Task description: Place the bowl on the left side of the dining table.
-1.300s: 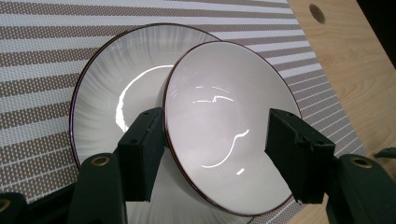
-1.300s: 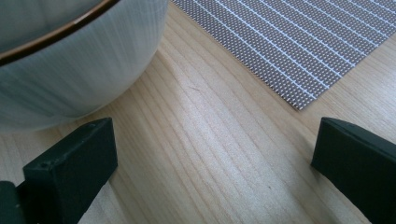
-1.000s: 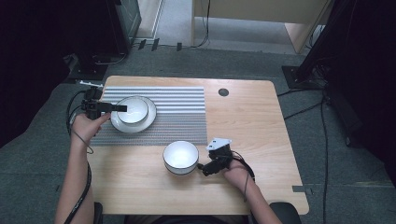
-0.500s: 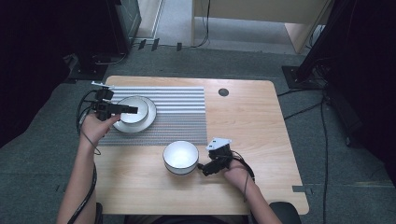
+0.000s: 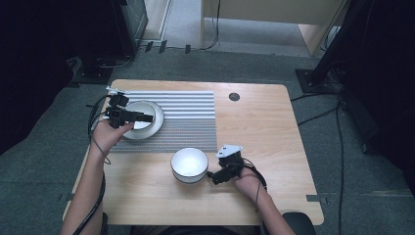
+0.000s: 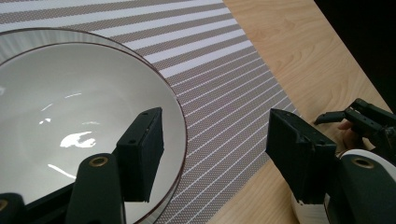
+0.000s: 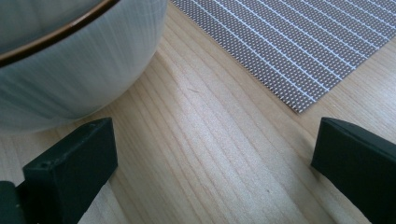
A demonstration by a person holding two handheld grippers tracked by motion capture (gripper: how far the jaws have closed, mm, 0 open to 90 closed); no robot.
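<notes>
The wooden surface (image 5: 254, 127) carries a striped placemat (image 5: 188, 117) on its far-left part. A shallow white plate (image 5: 152, 128) lies on the near-left part of the placemat, and a white bowl with a dark rim line (image 5: 143, 113) stands on the plate. A second white bowl (image 5: 189, 164) stands on the bare wood, just off the near edge of the placemat.

Left claw (image 5: 145, 117): held level over the bowl on the plate, pointing across the surface toward the right. Its jaws stand apart and clamp nothing. In the left gripper view, one jaw hangs inside the bowl (image 6: 70, 126) above the glazed hollow and the other hangs outside it, over the placemat (image 6: 219, 88). The bowl's rim therefore runs through the gap between them. No pad can be seen touching the rim.

Right claw (image 5: 212, 176): low on the wood, just beside the second bowl and pointing at its right flank. Its jaws stand wide apart and hold nothing. In the right gripper view, the bowl wall (image 7: 79, 65) lies close ahead of one jaw, apart from it.

Governing relation: the rim section lies directly between the left jaws, so the left hand is the better placed. The likely next step is to lower and close across the rim wall.
</notes>
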